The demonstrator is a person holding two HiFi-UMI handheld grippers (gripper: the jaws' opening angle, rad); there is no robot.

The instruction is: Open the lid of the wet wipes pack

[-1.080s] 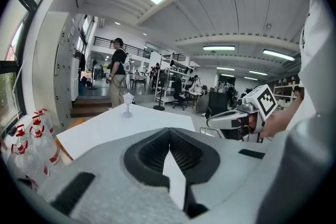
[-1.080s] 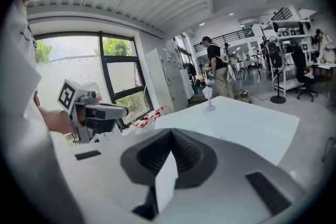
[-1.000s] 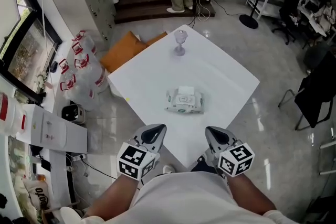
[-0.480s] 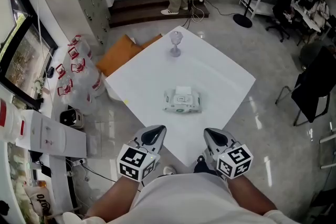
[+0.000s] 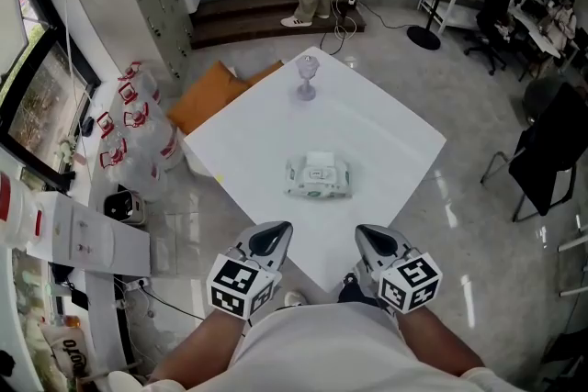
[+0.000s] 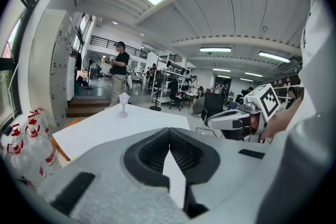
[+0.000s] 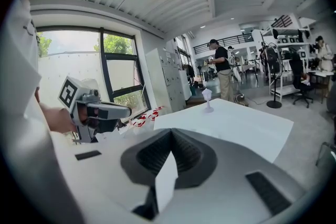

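The left gripper (image 5: 272, 236) and right gripper (image 5: 374, 237) are held pressed together and empty, apparently parked; the wet wipes pack (image 5: 319, 176) is seen well ahead of them, its lid (image 5: 321, 169) flat.

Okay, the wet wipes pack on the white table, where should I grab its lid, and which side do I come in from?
Take the white flip lid on top of the wet wipes pack by its free edge, coming down from above: the pack lies flat with the lid facing up. Which edge is the hinge is too small to tell from here, so check before pinching.
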